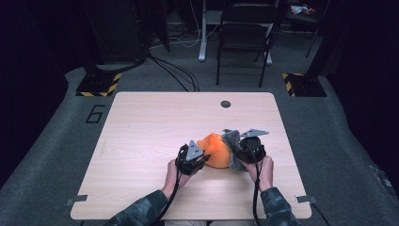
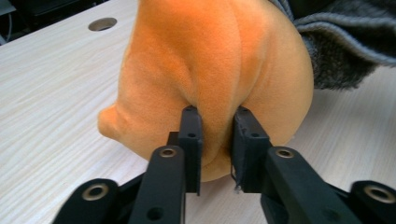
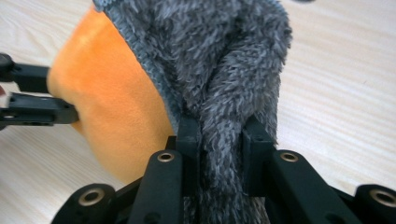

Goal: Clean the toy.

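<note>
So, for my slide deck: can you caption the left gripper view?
Left gripper pinching a fold of the orange plush on the wooden table, grey fuzzy fabric behind.

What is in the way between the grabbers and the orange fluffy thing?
Nothing visible. The left gripper already pinches a fold of the orange plush, and the right gripper pinches the grey fuzzy cloth lying against it.

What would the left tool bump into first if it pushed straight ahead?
More of the orange plush. The left tool already pinches a fold of it, so the soft body sits right in front. Beyond that looks like the grey fabric, though depth is hard to judge.
</note>
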Available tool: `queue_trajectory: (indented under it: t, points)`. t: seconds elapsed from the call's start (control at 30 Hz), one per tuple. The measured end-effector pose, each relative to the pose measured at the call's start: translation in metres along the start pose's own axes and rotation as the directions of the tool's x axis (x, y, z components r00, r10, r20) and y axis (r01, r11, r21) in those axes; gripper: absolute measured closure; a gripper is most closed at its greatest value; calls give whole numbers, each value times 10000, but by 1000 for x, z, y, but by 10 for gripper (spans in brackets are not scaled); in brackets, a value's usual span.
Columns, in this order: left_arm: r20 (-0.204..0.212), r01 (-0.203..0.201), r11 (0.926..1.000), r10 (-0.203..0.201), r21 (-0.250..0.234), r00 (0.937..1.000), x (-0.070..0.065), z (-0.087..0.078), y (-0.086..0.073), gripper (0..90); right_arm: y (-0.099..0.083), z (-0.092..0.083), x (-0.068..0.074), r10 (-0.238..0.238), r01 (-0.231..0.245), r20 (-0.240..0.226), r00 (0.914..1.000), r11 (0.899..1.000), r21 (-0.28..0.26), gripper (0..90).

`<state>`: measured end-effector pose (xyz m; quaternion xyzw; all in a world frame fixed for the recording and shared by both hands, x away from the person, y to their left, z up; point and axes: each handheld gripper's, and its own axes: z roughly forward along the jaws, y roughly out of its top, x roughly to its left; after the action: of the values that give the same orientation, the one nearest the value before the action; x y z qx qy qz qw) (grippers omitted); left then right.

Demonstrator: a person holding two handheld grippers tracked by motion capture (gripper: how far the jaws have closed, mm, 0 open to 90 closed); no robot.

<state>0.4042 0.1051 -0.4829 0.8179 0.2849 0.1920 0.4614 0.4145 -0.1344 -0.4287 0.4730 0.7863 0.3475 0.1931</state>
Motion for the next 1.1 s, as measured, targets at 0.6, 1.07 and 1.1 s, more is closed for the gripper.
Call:
queue_trajectory:
  t: [0.6, 1.07, 1.1]
  points:
    - [284, 702, 9974, -705, 133, 9971, 5, -1, -3, 794, 18, 1, 39, -873, 871, -70, 9962, 9959, -251, 734]
    - [336, 835, 9962, -843, 233, 9959, 9, 1, -5, 791, -12, 27, -10, 278, -311, 391, 9988, 9958, 860, 733]
    - [336, 832, 9963, -839, 235, 9959, 9, 1, -5, 791, -14, 29, -12, 316, -358, 455, 9985, 9948, 958, 733]
